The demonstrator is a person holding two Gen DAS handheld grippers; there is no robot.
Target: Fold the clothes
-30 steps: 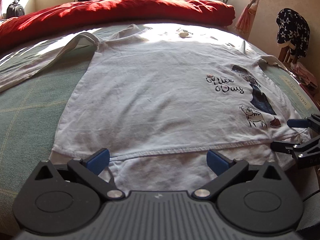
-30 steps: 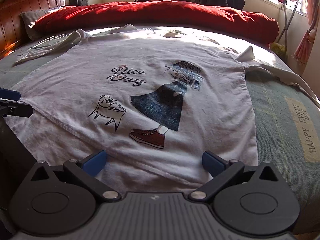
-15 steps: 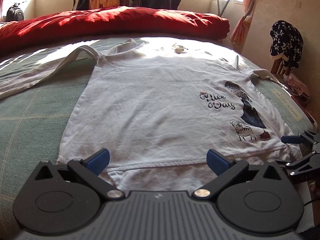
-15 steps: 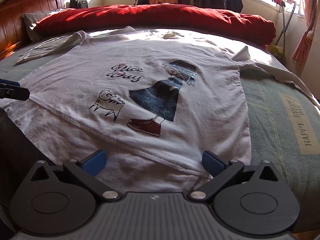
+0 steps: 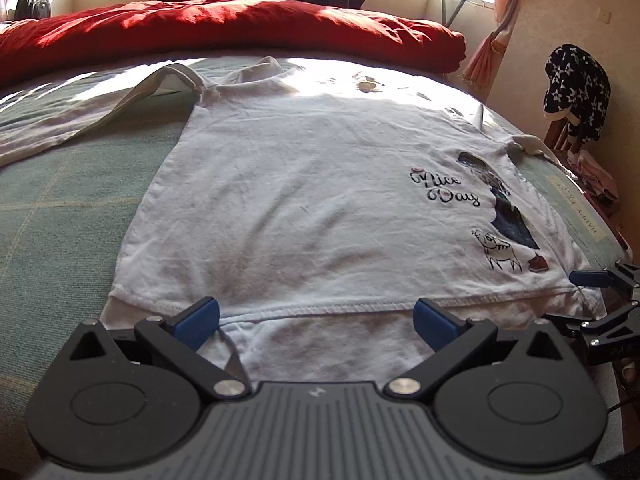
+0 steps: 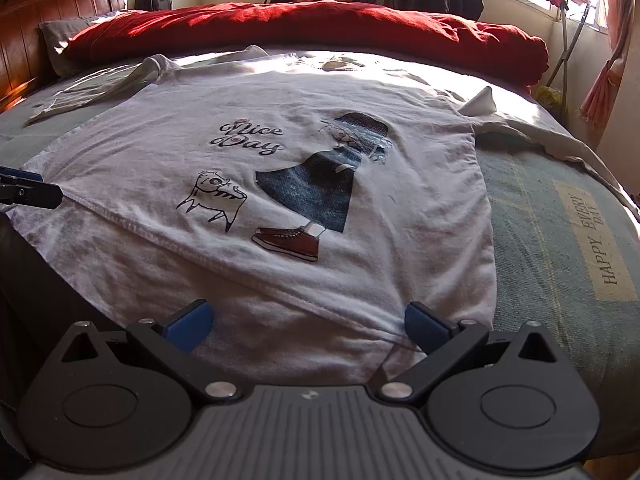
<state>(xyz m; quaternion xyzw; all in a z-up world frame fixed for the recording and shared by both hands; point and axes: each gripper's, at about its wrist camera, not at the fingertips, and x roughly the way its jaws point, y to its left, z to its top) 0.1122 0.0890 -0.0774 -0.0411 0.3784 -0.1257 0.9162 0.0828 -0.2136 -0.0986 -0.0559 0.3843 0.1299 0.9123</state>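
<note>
A white long-sleeved shirt (image 5: 304, 200) lies flat, print side up, on a green bed (image 5: 60, 216). Its long axis runs away from both cameras: hem nearest, collar at the far end, close to a red duvet (image 5: 240, 28) bunched across the bed's far side. The 2 sleeves spread sideways from the shoulders, one out to the left (image 5: 80, 120), the other off to the right (image 6: 532, 136). The print, "Nice Day" (image 6: 248, 138) with a girl in a blue dress (image 6: 320, 192) and a small cat (image 6: 216, 196), sits toward the shirt's right half. At the near end the front layer's stitched hem lies a little back from the edge, showing the back layer below it.

The left gripper (image 5: 316, 316) is at the hem, its fingers spread wide with nothing between them; whether the pads touch the cloth is unclear. The right gripper (image 6: 306, 320) sits at the hem near the shirt's right corner, its fingers likewise wide apart and holding nothing. Each gripper shows at the edge of the other's view.
</note>
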